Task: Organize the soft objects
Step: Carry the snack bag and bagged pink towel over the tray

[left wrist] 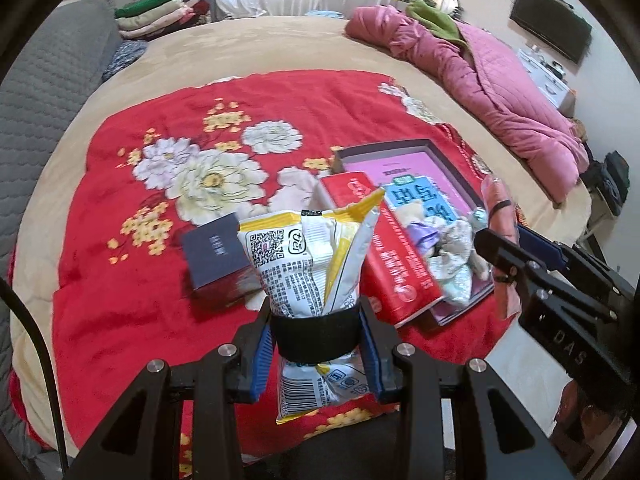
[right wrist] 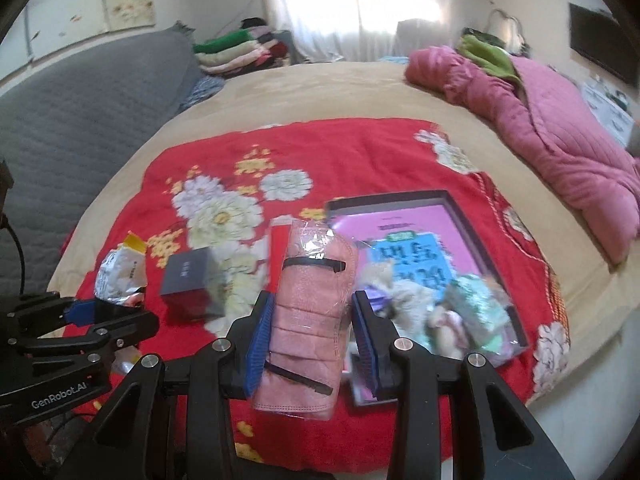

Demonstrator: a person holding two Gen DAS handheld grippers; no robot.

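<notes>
My left gripper [left wrist: 316, 336] is shut on a white and yellow snack bag [left wrist: 308, 256] and holds it upright above the red floral blanket [left wrist: 132, 280]. The bag also shows at the left of the right wrist view [right wrist: 120, 276]. My right gripper [right wrist: 312, 332] is shut on a pink cloth pack in clear wrap [right wrist: 308, 320], held above the blanket; it shows at the right of the left wrist view [left wrist: 500, 216]. A shallow purple box [right wrist: 460, 216] holds a blue-labelled pack [right wrist: 404, 256] and soft fluffy items [right wrist: 472, 308].
A red packet [left wrist: 396, 264] leans on the box edge. A small dark box [left wrist: 216, 256] sits on the blanket at left. A pink quilt [left wrist: 492, 80] lies along the bed's right side. Folded clothes [left wrist: 160, 16] are stacked at the back left. A grey sofa [left wrist: 44, 92] is at left.
</notes>
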